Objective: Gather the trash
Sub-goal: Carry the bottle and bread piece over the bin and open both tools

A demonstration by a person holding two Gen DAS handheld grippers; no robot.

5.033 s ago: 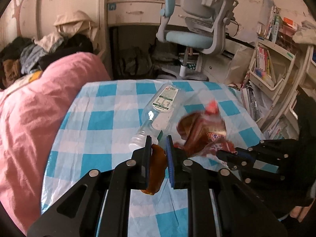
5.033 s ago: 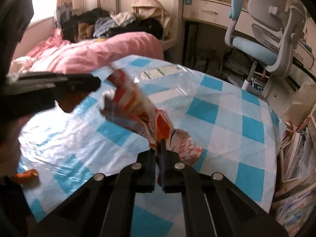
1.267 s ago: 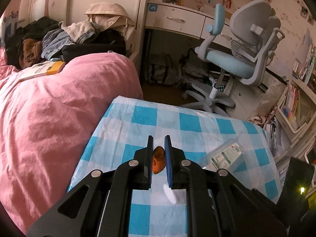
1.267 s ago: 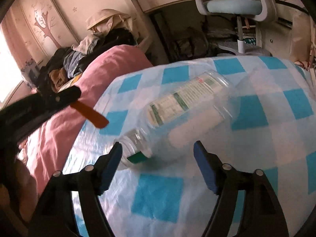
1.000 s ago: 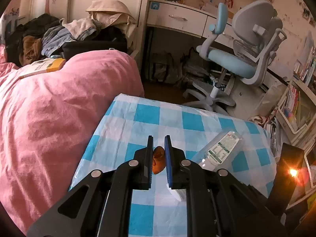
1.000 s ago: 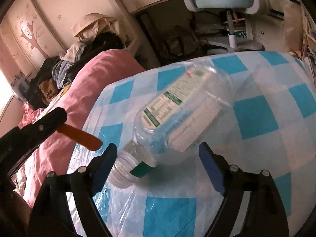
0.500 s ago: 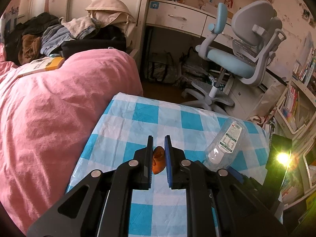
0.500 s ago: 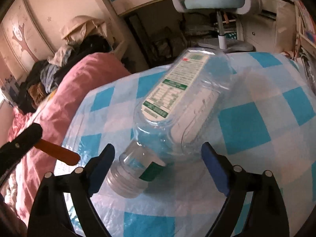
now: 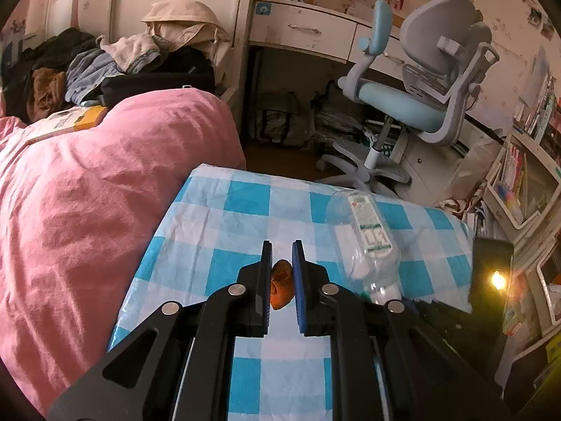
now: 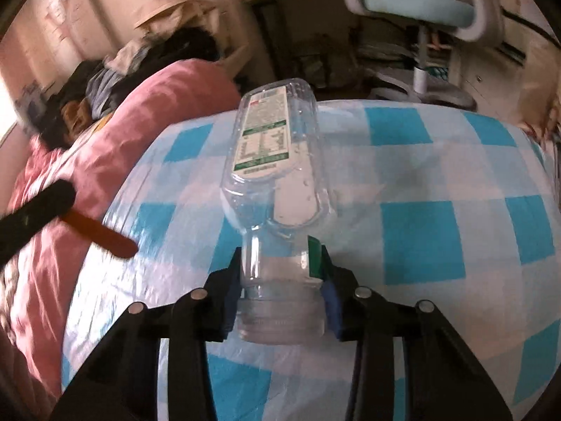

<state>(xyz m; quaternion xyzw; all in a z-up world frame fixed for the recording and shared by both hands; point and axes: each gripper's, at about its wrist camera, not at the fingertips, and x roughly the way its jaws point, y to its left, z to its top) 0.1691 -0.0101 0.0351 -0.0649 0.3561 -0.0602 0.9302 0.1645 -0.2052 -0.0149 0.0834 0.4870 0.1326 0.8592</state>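
Blue-checked tablecloth [image 10: 420, 238] carries the empty clear plastic bottle [image 10: 277, 161], light, slick and crushable, so the right gripper [image 10: 280, 280] is closing on its stiffer neck, while the left gripper [image 9: 281, 263] stays clamped on an orange scrap [image 9: 281, 282].

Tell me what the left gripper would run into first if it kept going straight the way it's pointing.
Probably the checkered tablecloth just ahead of the left gripper, which is shut on an orange scrap. The clear bottle lies off to the right of that line; depth is uncertain.
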